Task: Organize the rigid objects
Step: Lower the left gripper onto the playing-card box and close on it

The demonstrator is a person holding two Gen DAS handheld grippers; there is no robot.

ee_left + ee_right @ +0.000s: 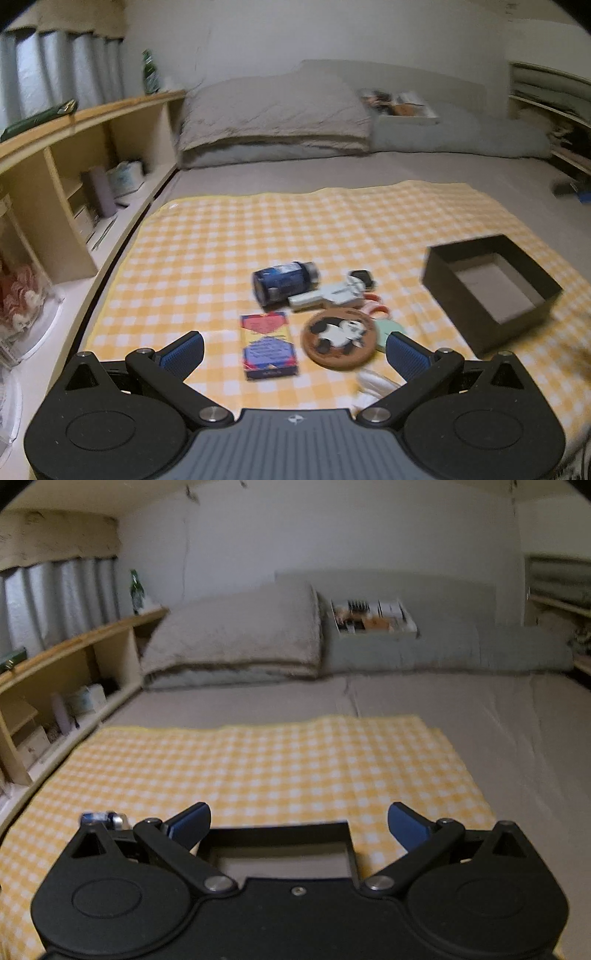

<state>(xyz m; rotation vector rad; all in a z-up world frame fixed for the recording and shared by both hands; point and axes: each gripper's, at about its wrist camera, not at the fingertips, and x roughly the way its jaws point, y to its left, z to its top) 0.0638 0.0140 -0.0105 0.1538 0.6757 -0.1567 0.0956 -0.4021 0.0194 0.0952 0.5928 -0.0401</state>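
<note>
On a yellow checked cloth [229,236] lies a cluster of objects: a dark blue jar [282,282] on its side, a pale grey toy [330,293], a colourful card box [267,345], a round panda coaster [338,338], a mint piece [386,328] and a white item [373,384]. An empty black box [491,291] sits to their right. My left gripper [293,350] hovers open above the card box and coaster. My right gripper [299,821] is open over the black box [280,845], whose far rim shows between the fingers. The blue jar [105,818] peeks out at its left.
The cloth lies on a grey bed with pillows [273,114] and a book [400,103] at the head. A wooden shelf unit [74,147] with bottles and boxes runs along the left. More shelving [554,110] stands at the right.
</note>
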